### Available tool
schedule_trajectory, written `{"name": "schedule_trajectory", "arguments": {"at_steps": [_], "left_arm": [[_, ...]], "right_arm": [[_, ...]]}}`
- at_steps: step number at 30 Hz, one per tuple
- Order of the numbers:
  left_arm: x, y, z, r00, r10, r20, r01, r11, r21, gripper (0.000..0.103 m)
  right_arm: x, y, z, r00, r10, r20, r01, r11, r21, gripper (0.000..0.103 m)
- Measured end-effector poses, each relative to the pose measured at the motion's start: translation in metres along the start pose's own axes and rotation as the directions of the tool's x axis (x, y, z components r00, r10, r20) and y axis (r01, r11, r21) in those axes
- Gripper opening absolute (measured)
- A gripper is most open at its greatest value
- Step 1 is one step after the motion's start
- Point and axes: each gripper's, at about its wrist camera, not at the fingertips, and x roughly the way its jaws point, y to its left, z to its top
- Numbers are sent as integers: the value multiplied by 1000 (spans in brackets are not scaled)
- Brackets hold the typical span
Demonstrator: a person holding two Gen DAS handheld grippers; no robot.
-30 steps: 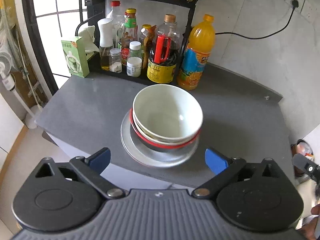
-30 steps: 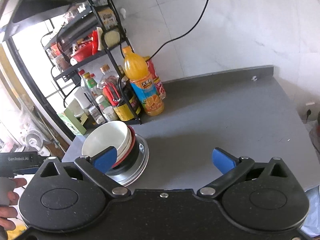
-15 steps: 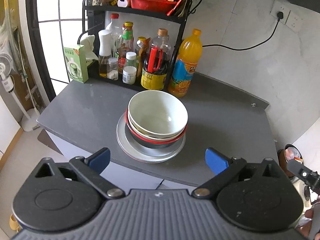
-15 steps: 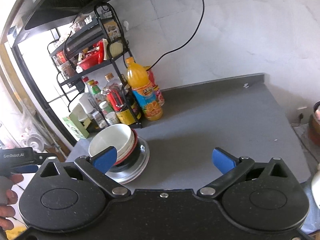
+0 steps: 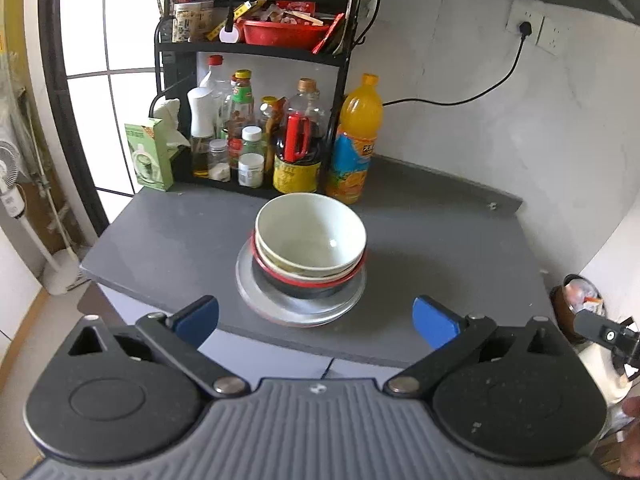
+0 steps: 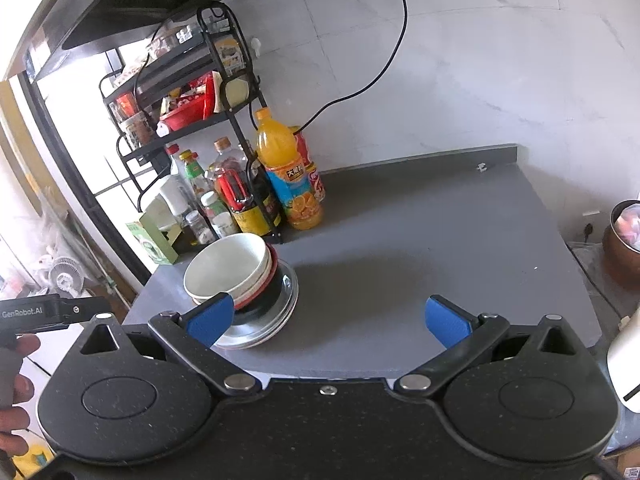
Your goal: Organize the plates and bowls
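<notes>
Grey and bare over most of its top, the bench [image 5: 432, 240] stands against a white wall, with a window at its left side. At the back left corner of the bench a black wire rack [image 5: 256, 46] carries bottles and jars, and a red basin sits on its upper shelf. An orange juice bottle [image 5: 354, 144] stands just beside the rack, on the bench itself.

Near the front edge of the bench, toward its left side, is the stack of dishes. A white bowl [image 5: 310, 234] is on top, nested in a second white bowl, then a bowl with a red rim [image 5: 316, 280] and a dark outside. All of them rest on flat metal plates [image 5: 256, 300].

Both tongs are held in front of the bench, off its front edge, and touch nothing. The left tongs [image 5: 316, 316] are wide apart and empty, pointing at the stack. The right tongs [image 6: 328, 318] are also wide apart and empty; in the right wrist view their left blue pad covers a part of the stack.

A hand [image 6: 14, 384] shows at the left border of the right wrist view.
</notes>
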Motion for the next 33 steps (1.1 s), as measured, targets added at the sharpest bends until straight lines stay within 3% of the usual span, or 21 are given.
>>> {"name": "schedule_trajectory", "arguments": {"at_steps": [7,16,20,25,33], "left_arm": [[-10,2,-12,999,47,-4,-47,998,33,103],[-25,-10,-23,999,29,13,-30,995,98,103],[-30,-19,-32,1000,-9,4,9,993,114,103],[-37,-35,-47,1000,1,8,-3,987,158,103],[-45,-33,-55,1000,24,9,-25,991,129,103]], "right_arm": [[-17,15,-7,1000,-19,-4,19,1000,-8,103],[-34,29,-17,998,-60,5,60,997,-42,103],[-37,27,-24,998,-57,-6,57,998,-17,103],[-45,30,-34,996,-93,3,93,995,-21,103],[-50,27,-37,993,-115,-4,114,993,-30,103]]}}
